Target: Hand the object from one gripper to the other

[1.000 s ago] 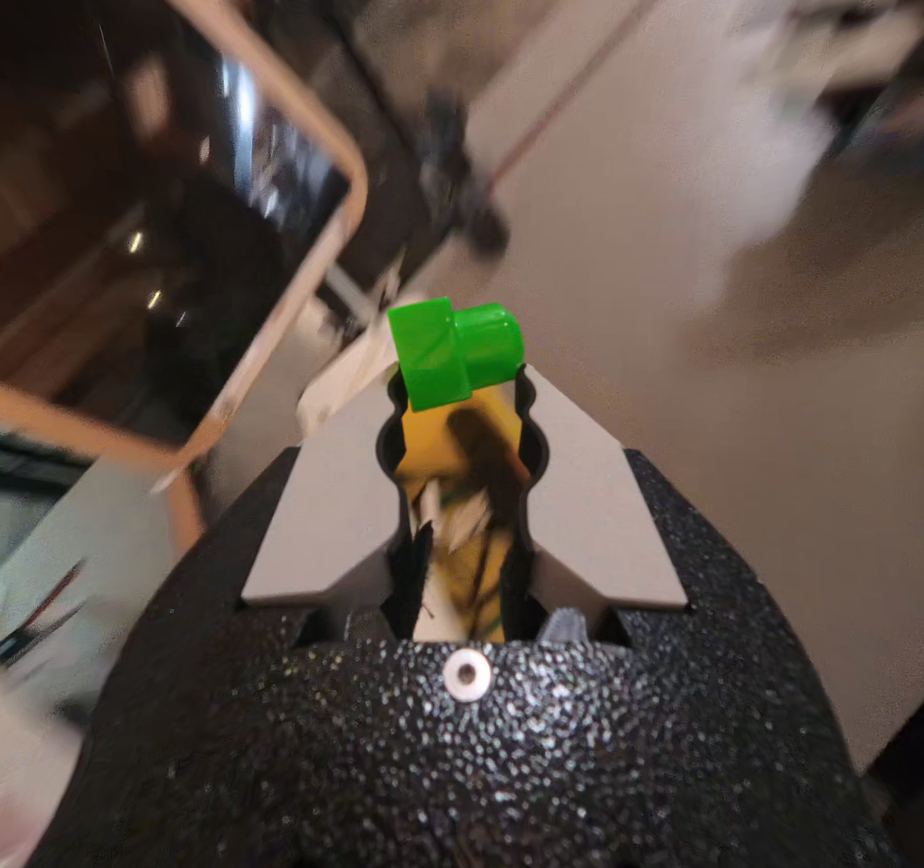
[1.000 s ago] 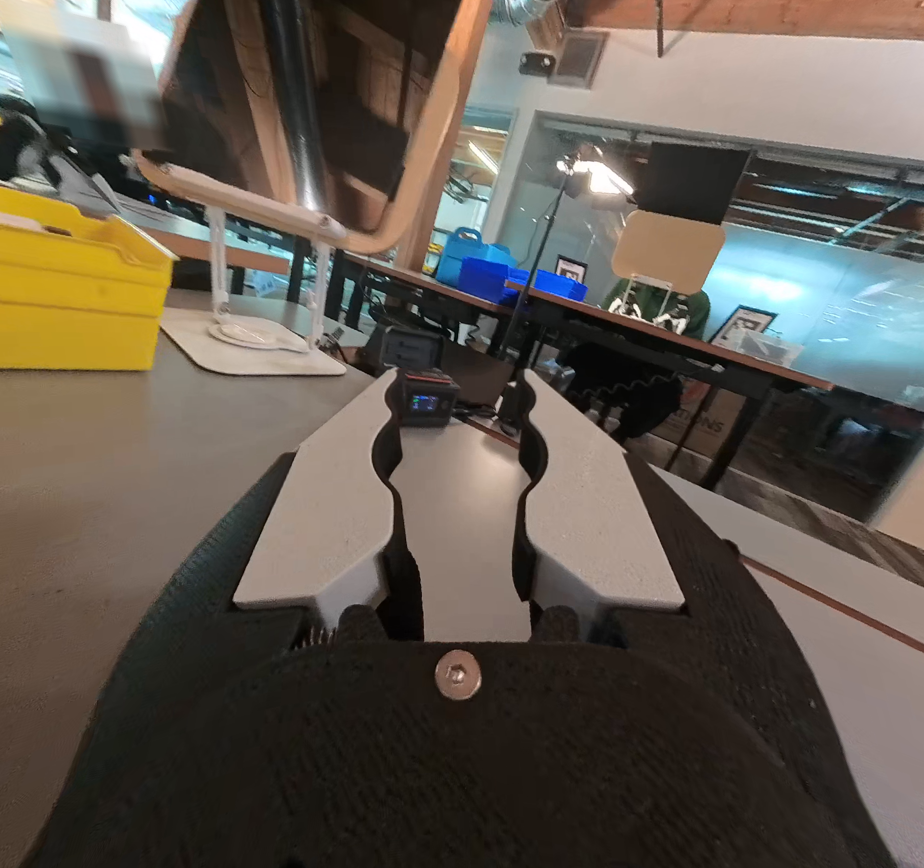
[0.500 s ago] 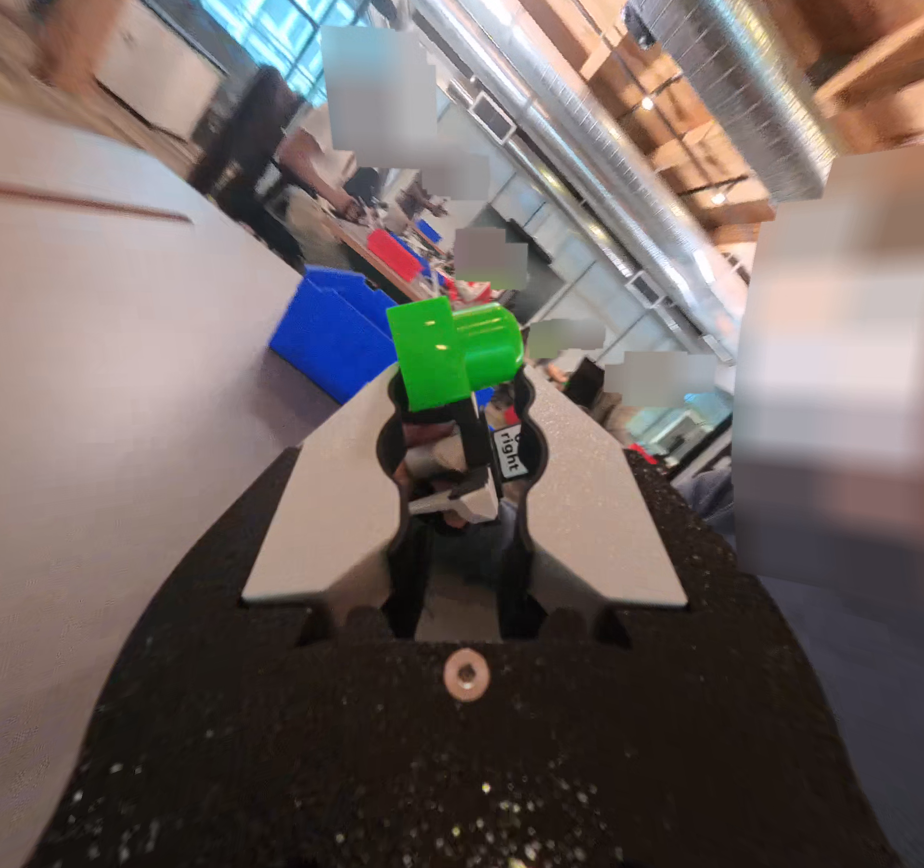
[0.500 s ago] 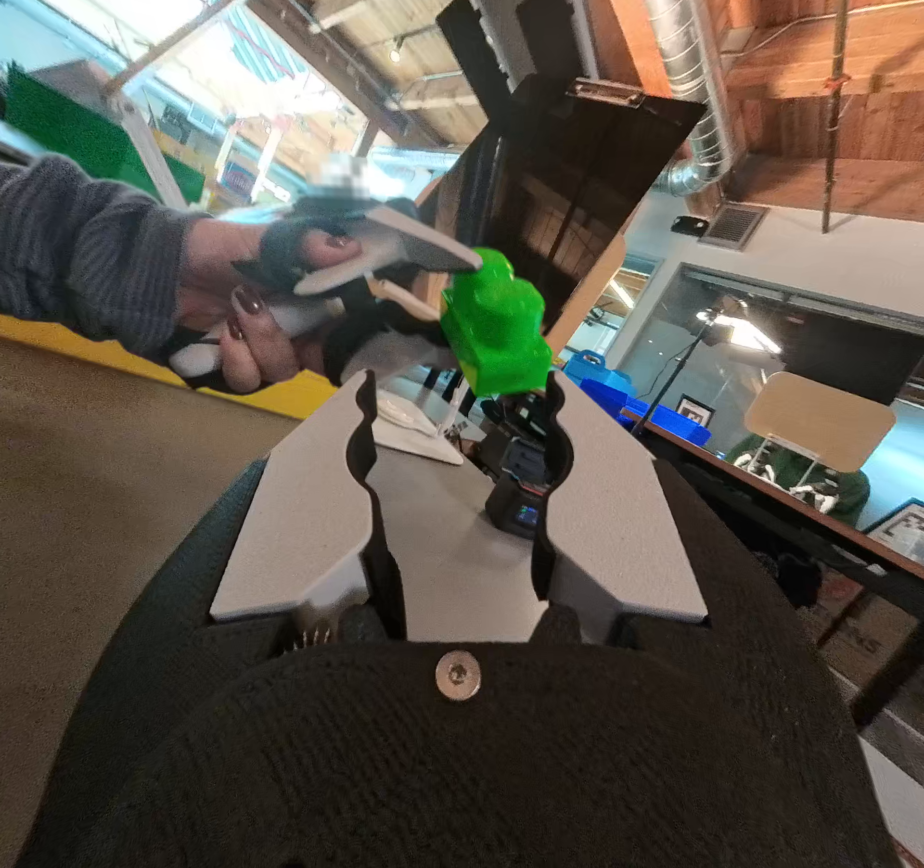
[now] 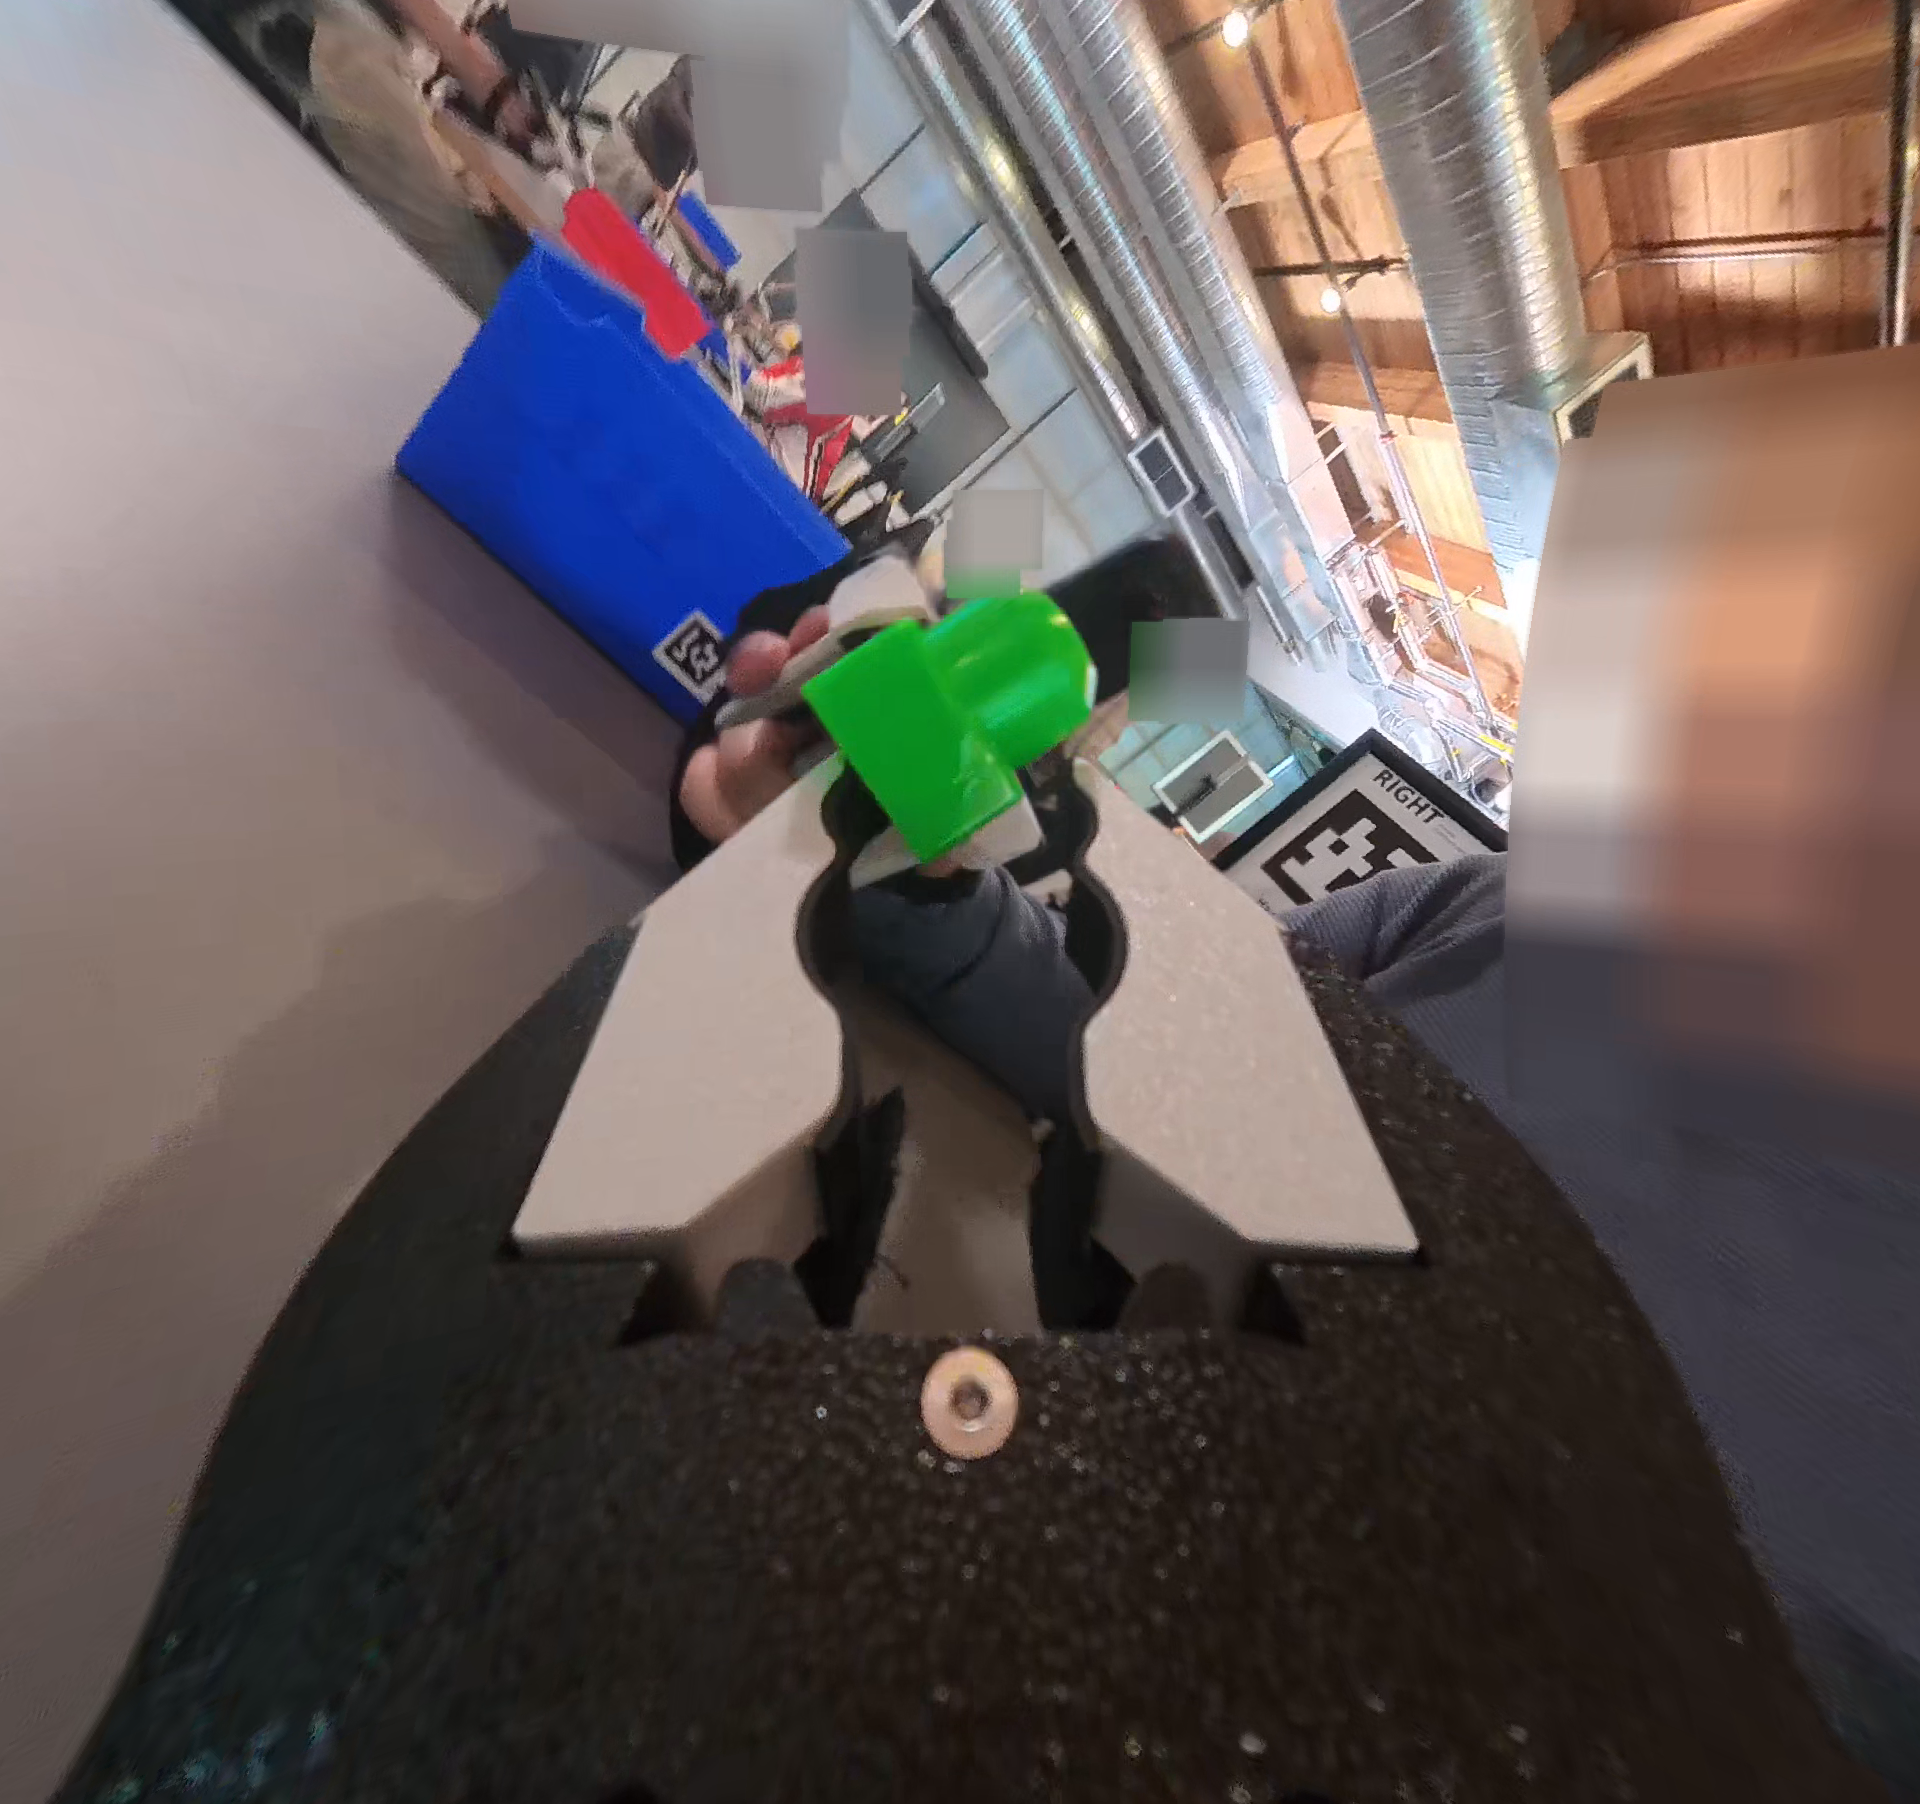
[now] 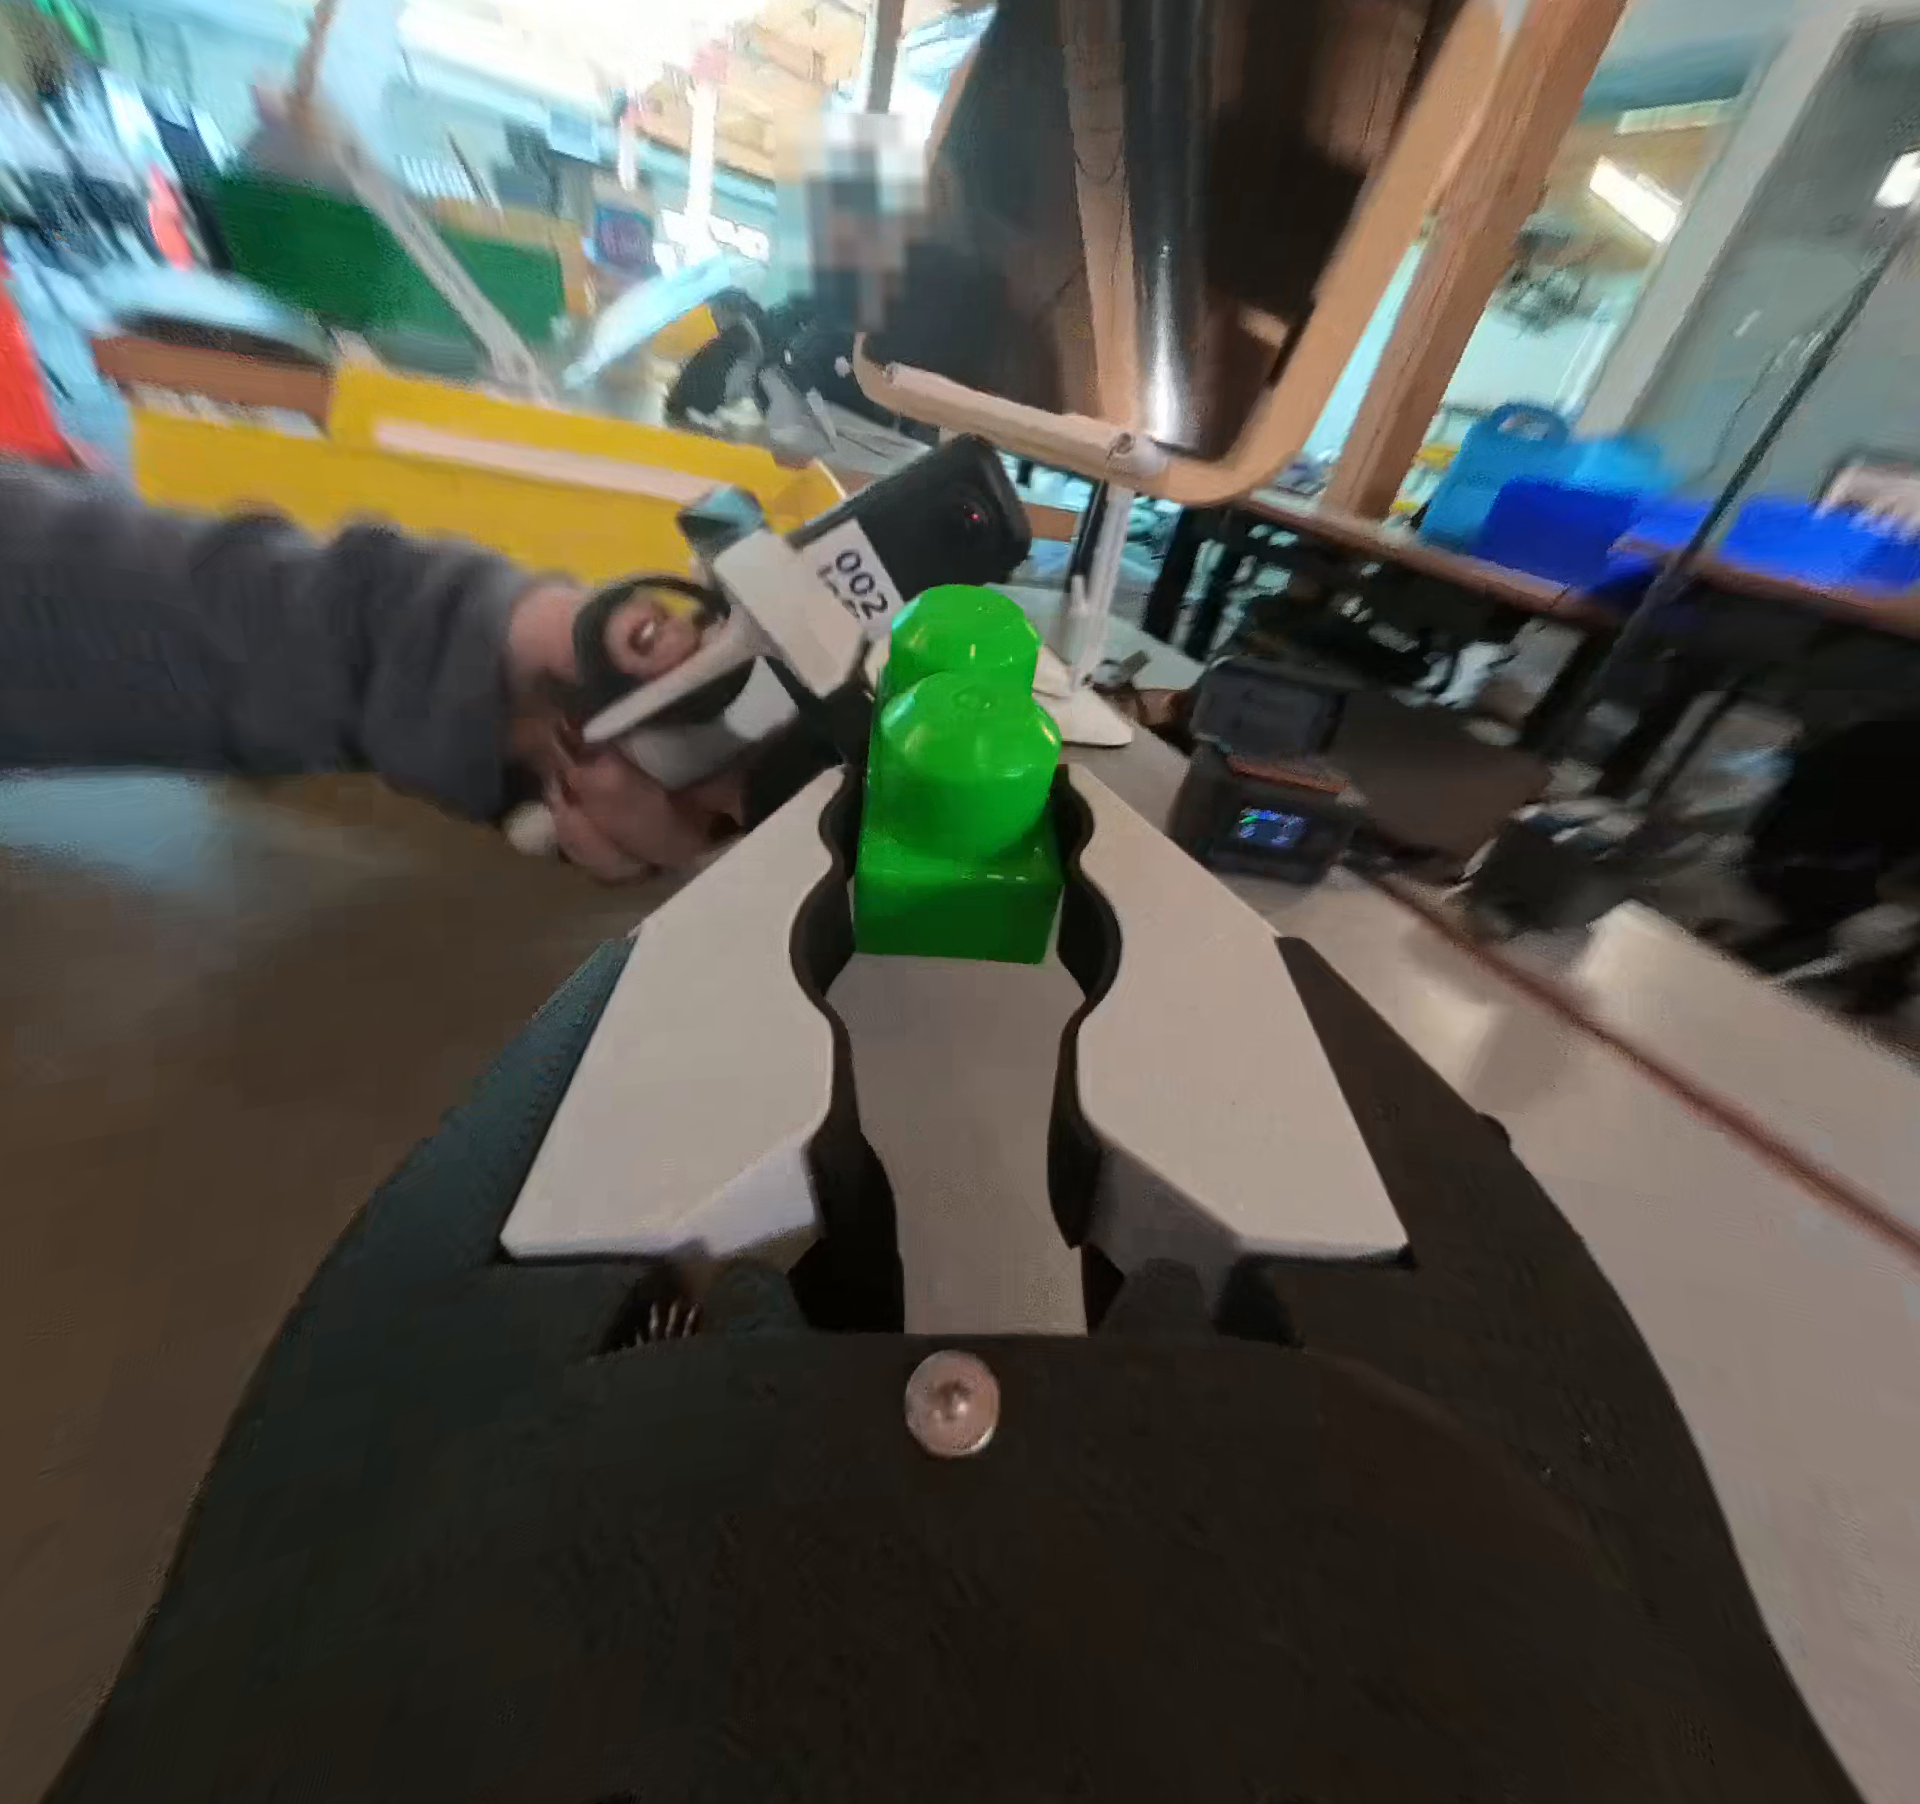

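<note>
Item: green block (image 6: 954,798), two studs, plastic. Loc: between jaws of right gripper (image 6: 956,819), base pinched on both sides, studs pointing fwd/up, above the counter (image 6: 1455,1079). Left gripper (image 5: 956,819): jaws spread; block sits just past its tips, contact w/ them can't be told. In right wrist view the left gripper appears beside block at left, held by a hand (image 6: 613,778) in grey sleeve. Bkgd: blue bin (image 5: 592,466), yellow bin (image 6: 436,497); both blurred.

Green block (image 6: 956,819) now between right hand-held gripper (image 6: 956,809) fingers.
</note>
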Motion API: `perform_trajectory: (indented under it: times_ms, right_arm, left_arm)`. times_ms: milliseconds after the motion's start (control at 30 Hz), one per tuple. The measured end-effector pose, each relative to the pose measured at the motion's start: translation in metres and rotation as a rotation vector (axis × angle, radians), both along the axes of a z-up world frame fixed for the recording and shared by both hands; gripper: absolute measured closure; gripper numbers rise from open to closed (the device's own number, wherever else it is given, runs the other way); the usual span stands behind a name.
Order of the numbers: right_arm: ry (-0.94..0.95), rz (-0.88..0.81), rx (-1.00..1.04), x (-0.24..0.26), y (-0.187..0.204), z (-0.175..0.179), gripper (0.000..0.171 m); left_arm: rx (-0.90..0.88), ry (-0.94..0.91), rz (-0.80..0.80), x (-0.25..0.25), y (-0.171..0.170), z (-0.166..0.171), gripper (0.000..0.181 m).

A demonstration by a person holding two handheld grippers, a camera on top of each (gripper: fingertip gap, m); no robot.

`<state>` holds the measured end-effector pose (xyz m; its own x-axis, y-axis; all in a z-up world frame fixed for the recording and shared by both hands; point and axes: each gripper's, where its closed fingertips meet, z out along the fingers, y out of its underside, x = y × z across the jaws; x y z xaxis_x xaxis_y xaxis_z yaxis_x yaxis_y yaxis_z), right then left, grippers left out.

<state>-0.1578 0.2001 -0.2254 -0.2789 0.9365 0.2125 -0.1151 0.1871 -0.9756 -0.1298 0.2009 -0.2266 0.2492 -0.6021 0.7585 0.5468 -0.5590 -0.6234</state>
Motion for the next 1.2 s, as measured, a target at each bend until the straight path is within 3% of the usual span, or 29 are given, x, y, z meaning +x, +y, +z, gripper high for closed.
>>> perform_trajectory:
  times_ms: [67,133,200,267,367,500,600,700,767,867,1000,1133,1200]
  right_arm:
    - [-0.119,0.060,-0.199,0.002,0.009,-0.006,0.136]
    - [-0.234,0.131,-0.377,0.007,0.014,-0.015,0.137]
    - [-0.363,0.209,-0.506,0.014,0.013,-0.027,0.137]
    - [-0.433,0.298,-0.583,0.021,0.006,-0.033,0.136]
    - [-0.510,0.383,-0.660,0.024,-0.007,-0.041,0.136]
    - [-0.546,0.439,-0.693,0.025,-0.016,-0.043,0.136]
    - [-0.513,0.425,-0.689,0.023,-0.014,-0.041,0.135]
    - [-0.345,0.310,-0.586,0.016,0.001,-0.028,0.105]
    - [-0.227,0.193,-0.347,0.015,0.008,-0.022,0.093]
    - [-0.064,-0.014,0.162,0.015,0.009,-0.017,0.089]
    - [-0.015,-0.094,0.542,0.008,-0.006,-0.022,0.089]
    - [-0.044,-0.006,0.569,0.005,-0.029,-0.037,0.102]
    - [-0.052,0.014,0.546,0.006,-0.032,-0.038,0.120]
  left_arm:
    - [0.120,0.090,0.082,-0.004,0.006,0.001,0.118]
    - [0.276,0.431,0.235,-0.010,0.014,-0.015,0.104]
    - [0.447,0.835,0.365,-0.017,0.016,-0.028,0.103]
    - [0.600,1.116,0.453,-0.018,0.016,-0.030,0.100]
    - [0.772,1.284,0.448,-0.001,0.014,-0.033,0.107]
    - [0.819,1.387,0.393,0.010,0.012,-0.044,0.135]
    - [0.775,1.366,0.430,0.006,0.012,-0.044,0.136]
    - [0.596,1.207,0.435,-0.004,0.013,-0.044,0.137]
    - [0.432,0.966,0.372,-0.008,0.011,-0.043,0.137]
    - [0.192,0.562,0.208,-0.013,0.005,-0.038,0.137]
    - [-0.047,0.202,-0.050,-0.010,-0.013,-0.035,0.137]
    - [-0.140,0.065,-0.202,0.002,-0.025,-0.036,0.137]
    - [-0.149,0.075,-0.267,0.012,-0.031,-0.041,0.137]
